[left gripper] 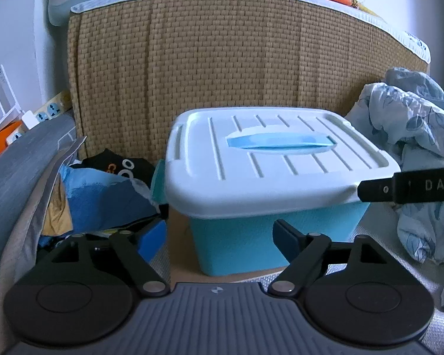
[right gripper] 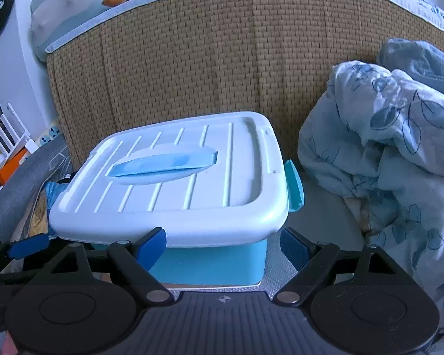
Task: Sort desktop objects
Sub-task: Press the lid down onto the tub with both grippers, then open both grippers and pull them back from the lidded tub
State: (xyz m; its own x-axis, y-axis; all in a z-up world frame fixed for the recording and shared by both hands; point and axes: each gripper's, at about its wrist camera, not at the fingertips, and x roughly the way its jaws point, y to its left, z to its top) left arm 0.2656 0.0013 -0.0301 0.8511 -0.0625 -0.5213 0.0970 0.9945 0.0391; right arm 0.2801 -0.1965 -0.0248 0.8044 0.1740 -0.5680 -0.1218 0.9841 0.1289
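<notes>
A light blue storage box (left gripper: 236,242) with a white ribbed lid (left gripper: 266,165) and a blue handle (left gripper: 281,142) stands in front of both grippers. The lid is on. My left gripper (left gripper: 222,239) is open, its blue fingertips on either side of the box's near left corner. In the right wrist view the box (right gripper: 216,260) sits low and centre; my right gripper (right gripper: 225,245) is open around its near right corner, under the lid (right gripper: 177,189). The box's side latch (right gripper: 294,186) sticks out on the right. The right gripper's finger (left gripper: 405,189) shows at the lid's right edge.
A woven rattan panel (left gripper: 222,68) rises behind the box. A crumpled blue floral quilt (right gripper: 384,162) lies to the right. Bags and dark clothing (left gripper: 103,195) are piled to the left, beside a grey surface (left gripper: 20,171) with power strips.
</notes>
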